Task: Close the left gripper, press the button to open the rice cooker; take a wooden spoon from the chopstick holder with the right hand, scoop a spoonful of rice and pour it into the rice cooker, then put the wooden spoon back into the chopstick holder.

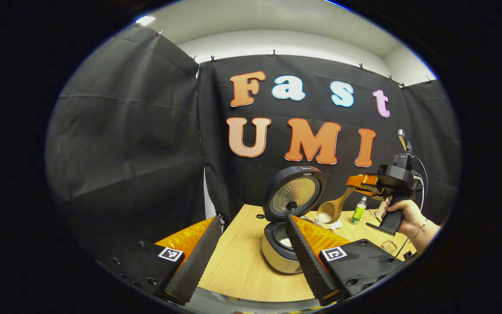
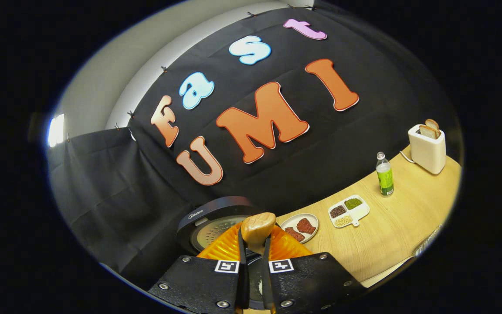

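The rice cooker (image 1: 277,253) stands open on the wooden table, its round lid (image 1: 293,194) raised and white rice visible in the pot. My left gripper (image 1: 253,218) is open in front of it, holding nothing, one finger overlapping the cooker's right side. To the right of the lid, my right gripper (image 1: 364,183), held by a hand (image 1: 408,213), is shut on the handle of a wooden spoon (image 1: 330,210) whose bowl carries white rice. In the right gripper view the spoon handle (image 2: 257,229) sits pinched between the fingers of the right gripper (image 2: 255,244), above the lid (image 2: 216,220).
A green-labelled bottle (image 2: 384,174), a white toaster (image 2: 427,148) with bread, a divided dish of beans (image 2: 349,210) and a plate of red food (image 2: 302,226) stand along the table's back. A white heap (image 1: 329,223) lies under the spoon. A small wire rack (image 1: 389,247) sits near the hand.
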The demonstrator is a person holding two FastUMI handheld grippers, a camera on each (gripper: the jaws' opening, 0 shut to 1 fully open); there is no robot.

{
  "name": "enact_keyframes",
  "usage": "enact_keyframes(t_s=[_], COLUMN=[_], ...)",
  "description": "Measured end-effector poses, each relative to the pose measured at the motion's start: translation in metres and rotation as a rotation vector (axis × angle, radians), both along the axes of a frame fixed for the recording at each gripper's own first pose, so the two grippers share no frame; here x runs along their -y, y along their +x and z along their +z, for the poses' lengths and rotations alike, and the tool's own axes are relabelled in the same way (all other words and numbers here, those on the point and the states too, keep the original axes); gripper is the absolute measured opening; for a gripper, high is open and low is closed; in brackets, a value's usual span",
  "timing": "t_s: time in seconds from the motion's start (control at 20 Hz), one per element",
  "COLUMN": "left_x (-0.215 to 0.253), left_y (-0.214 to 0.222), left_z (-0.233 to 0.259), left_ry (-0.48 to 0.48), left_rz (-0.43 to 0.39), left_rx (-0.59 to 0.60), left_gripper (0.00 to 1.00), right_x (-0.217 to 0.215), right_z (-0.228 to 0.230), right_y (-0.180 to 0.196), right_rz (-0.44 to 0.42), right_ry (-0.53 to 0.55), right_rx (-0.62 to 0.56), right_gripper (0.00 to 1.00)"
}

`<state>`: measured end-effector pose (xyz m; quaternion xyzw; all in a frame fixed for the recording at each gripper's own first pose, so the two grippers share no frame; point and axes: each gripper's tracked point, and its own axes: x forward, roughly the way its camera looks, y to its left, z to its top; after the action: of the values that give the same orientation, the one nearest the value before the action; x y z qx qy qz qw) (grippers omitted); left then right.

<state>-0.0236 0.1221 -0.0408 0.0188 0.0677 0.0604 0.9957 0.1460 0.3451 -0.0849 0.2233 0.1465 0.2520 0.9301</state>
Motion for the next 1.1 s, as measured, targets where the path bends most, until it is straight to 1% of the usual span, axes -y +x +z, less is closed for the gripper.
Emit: enact_keyframes(t_s=[0.3,0.45,0.65,0.85,1.1], left_x=[0.001,0.002,0.003,0.002,0.0], left_y=[-0.002,-0.001,-0.003,-0.004,-0.007], left_z=[-0.001,-0.002,-0.003,-0.004,-0.006], left_ry=[0.004,0.009,0.013,0.015,0.021], left_rz=[0.001,0.0,-0.001,0.002,0.01], left_rx=[-0.001,-0.002,-0.006,-0.008,-0.012], left_gripper=[0.98,0.98,0.98,0.98,0.98], right_x=[-0.009,-0.015,-0.024,-0.036,-0.044], right_z=[0.0,0.0,0.001,-0.002,-0.007], right_y=[-0.003,-0.01,-0.018,-0.028,-0.037], right_rz=[0.04,0.057,0.101,0.147,0.183], right_ry=[-0.08,-0.157,-0.242,-0.294,-0.334], right_rx=[0.078,0.146,0.219,0.257,0.287], right_gripper=[0.11,0.11,0.1,0.1,0.11])
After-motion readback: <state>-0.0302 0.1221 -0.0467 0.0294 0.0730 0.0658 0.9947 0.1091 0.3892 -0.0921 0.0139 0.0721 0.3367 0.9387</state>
